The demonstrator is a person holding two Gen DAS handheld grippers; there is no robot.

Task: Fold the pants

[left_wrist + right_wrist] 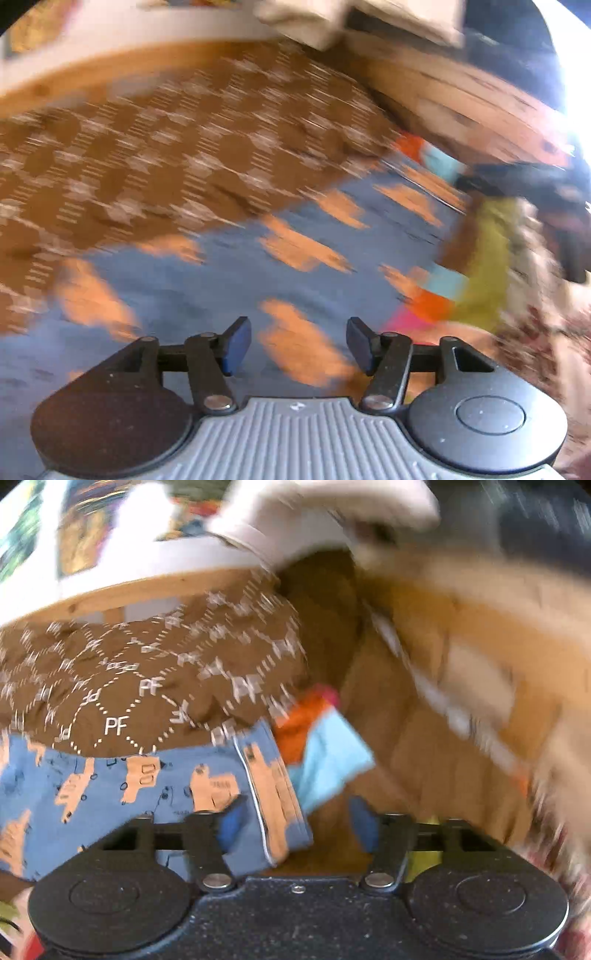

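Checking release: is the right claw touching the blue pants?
Cannot tell. In the right wrist view the right claw stands open with the blue pants edge between its fingers, but blur hides any contact with the left finger.

Both grippers, left gripper (298, 345) and right gripper (299, 825), have black linkages, silver rivets, blue pads (236, 345); the left's body is ribbed grey.

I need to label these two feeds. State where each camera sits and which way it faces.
Left wrist: sits on the left gripper, looking forward and down at the blue pants and brown cloth; its own open jaws show.
Right wrist: sits on the right gripper, looking forward and down at the pants' edge and the wooden surface; its open jaws show.
Shared: the pants, the brown cloth, the orange and light blue fabric.
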